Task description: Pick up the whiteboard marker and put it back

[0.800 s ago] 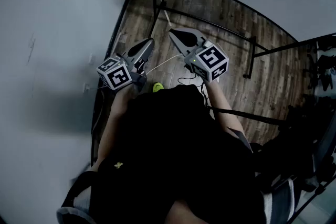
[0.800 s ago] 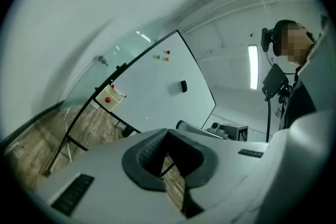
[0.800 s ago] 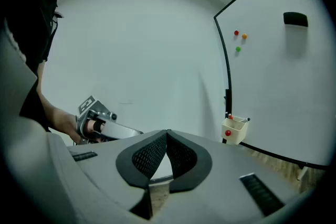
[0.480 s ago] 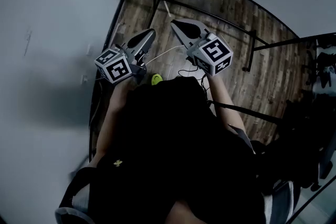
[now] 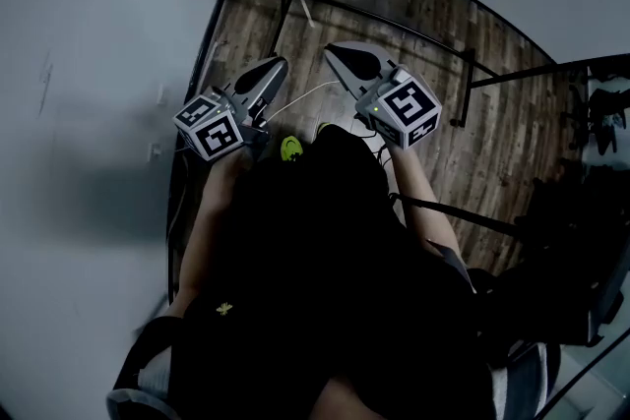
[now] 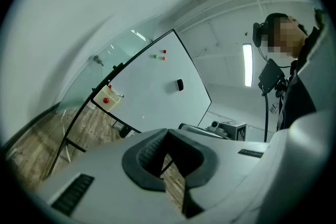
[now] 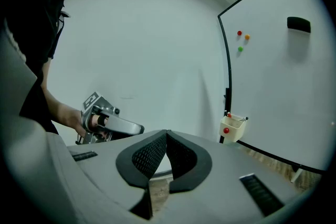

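Legible writing: none. The left cube point(image 5: 209, 128) and right cube point(image 5: 409, 111) bear black-and-white square code markers, and the dark label plates on the gripper bodies are too small to read. Left gripper point(image 6: 167, 132): jaws pressed together at the tips and empty; held about level in front of the person's torso, forearm bent, nose toward the whiteboard point(image 7: 283, 86). Right gripper point(image 7: 167, 134): jaws likewise closed tight and empty; tilted slightly downward, near the left one, the two noses apart. Hand point(image 7: 93, 122): wrapped round the left gripper's handle. Whiteboard marker point(image 7: 243, 119): slim pale stick with a dark tip, lying across the top rim of the tray point(image 7: 233, 134), well apart from both grippers; too small to tell more. Tray: cream, hung at the whiteboard's lower left corner, with a red round item point(image 7: 226, 130) on its front. Red magnet point(image 7: 239, 33), orange magnet point(image 7: 247, 36), green magnet point(image 7: 240, 49): clustered near the board's left edge, upper part. Eraser point(image 7: 298, 23): black, toward the upper edge, right of the magnets. Floor point(image 5: 413, 25): wood plank.
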The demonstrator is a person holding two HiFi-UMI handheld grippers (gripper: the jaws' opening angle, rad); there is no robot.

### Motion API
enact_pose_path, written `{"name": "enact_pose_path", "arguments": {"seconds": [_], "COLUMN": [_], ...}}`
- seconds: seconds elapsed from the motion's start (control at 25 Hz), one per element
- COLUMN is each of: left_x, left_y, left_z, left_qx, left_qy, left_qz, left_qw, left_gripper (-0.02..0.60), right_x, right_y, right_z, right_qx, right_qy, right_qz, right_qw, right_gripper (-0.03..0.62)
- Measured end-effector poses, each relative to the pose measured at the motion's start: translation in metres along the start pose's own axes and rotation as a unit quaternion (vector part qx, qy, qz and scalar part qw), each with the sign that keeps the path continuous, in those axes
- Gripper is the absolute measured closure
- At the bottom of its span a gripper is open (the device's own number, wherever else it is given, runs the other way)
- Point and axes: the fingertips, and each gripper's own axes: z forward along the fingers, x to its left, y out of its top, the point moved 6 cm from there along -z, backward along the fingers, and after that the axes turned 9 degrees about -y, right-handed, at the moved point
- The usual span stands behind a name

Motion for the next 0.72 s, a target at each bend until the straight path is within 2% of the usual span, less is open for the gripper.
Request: {"name": "enact_pose_path", "arguments": {"seconds": [0.12, 0.44, 0.72], "left_x": [0.003, 0.015, 0.050], "left_y": [-0.002, -0.009, 0.000], "left_z": [-0.001, 0.003, 0.019], "left_qx": [0.009, 0.016, 0.018], "left_qy": [0.003, 0.012, 0.029], "left_qz": [0.000, -0.024, -0.033], "left_qw": [1.0000, 0.9995, 0.9988], "left_gripper": [0.575, 0.575, 0.575], "right_x": [-0.005, -0.017, -0.044], "right_y": [-0.003, -0.013, -0.025], "right_z": [0.000, 0.008, 0.045], "right_qx": [0.007, 0.020, 0.036], "right_qy": [-0.004, 0.014, 0.025], "right_qz": [-0.004, 0.030, 0.006], "right_qw": [1.000, 0.999, 0.999], "right_gripper": [0.589, 0.589, 0.589]}}
